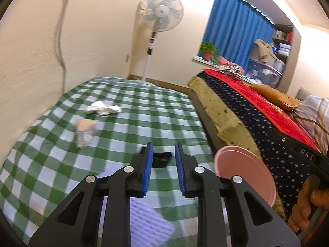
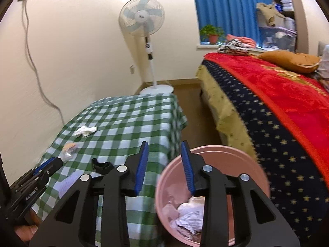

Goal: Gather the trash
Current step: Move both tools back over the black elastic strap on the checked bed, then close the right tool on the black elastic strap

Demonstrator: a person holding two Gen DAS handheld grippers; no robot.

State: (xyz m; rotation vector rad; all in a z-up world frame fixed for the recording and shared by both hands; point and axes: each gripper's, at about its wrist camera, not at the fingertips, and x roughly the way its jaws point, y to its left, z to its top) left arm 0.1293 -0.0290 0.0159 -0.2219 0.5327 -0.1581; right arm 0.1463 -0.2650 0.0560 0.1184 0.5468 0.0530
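A crumpled white tissue (image 1: 103,108) (image 2: 85,131) and a clear plastic wrapper with an orange piece (image 1: 84,132) (image 2: 68,151) lie on the green checked tablecloth (image 1: 133,111) (image 2: 131,121). A pink trash bin (image 2: 211,195) (image 1: 244,177) with crumpled paper inside stands beside the table. My left gripper (image 1: 163,150) is open and empty above a small black object (image 1: 161,159) (image 2: 101,165). My right gripper (image 2: 164,150) is open and empty, above the bin's near rim and the table edge. The left gripper also shows in the right wrist view (image 2: 49,164).
A lilac ribbed cloth (image 1: 148,224) (image 2: 67,182) lies near the table's front. A standing fan (image 2: 144,41) is at the wall behind the table. A bed with a red and navy starred blanket (image 2: 277,103) is on the right. A cable (image 2: 35,61) hangs on the wall.
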